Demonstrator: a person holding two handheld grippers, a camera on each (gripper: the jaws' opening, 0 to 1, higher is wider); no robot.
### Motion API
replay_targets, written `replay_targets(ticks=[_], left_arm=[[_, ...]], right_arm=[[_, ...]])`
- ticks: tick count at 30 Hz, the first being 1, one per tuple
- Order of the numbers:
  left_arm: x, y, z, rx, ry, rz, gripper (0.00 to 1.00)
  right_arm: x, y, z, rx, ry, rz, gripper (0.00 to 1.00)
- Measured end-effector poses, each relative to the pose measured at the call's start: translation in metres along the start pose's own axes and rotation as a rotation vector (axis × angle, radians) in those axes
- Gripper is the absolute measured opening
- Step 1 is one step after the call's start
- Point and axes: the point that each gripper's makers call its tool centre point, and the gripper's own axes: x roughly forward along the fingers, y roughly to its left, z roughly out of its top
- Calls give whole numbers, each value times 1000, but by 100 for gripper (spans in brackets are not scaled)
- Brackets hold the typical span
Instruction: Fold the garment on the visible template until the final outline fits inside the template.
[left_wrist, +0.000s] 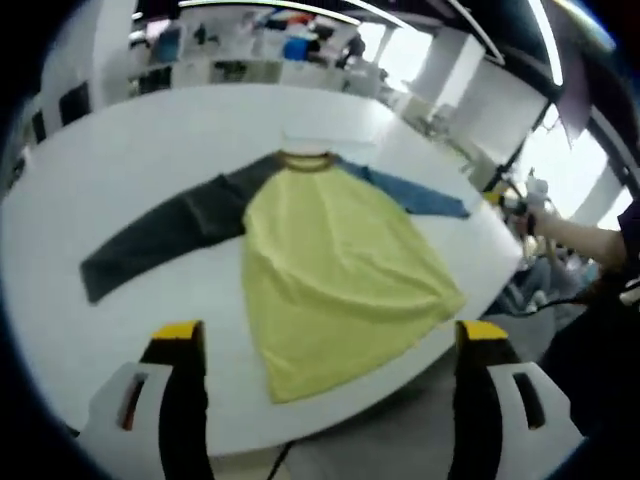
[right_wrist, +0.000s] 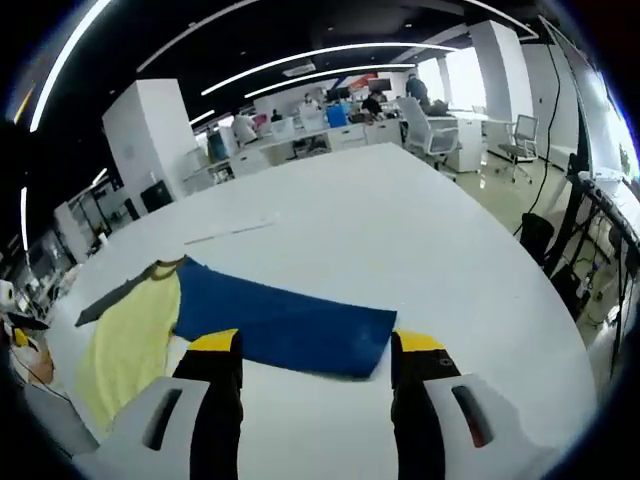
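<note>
The shirt (left_wrist: 340, 270) lies flat on the table (left_wrist: 150, 150), soft and floppy I'd guess; grab the blue sleeve (right_wrist: 285, 325) at its cuff. Left gripper (left_wrist: 330, 340) and right gripper (right_wrist: 315, 345) both spread, holding nothing.

You've got the garment (left_wrist: 335, 265) flat and unfolded mid-frame in left gripper view; yellow body, dark sleeve out toward left, blue sleeve toward upper right; right gripper view: blue sleeve (right_wrist: 285, 325) spread lower centre, yellow body lower left.
</note>
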Motion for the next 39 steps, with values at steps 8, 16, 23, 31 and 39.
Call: replay_targets(ticks=[8,16,23,31,39], left_arm=[[-7,5,18,49,-29,19,100],[-8,14,18,71,-15,45,100],[-4,17,13,65,9,56,100],[0,17,13,64,15,59,100],[4,17,6,73,40,71,100]], right_arm=[[18,-19,-6,-44,56,-36,39],[39,-31,-14,-81,114,-82,31],[60,-45,-17,-145,175,-109,29],[71,-47,-23,-199,224,-118,24],[78,-49,-27,-251,246,-110,19]])
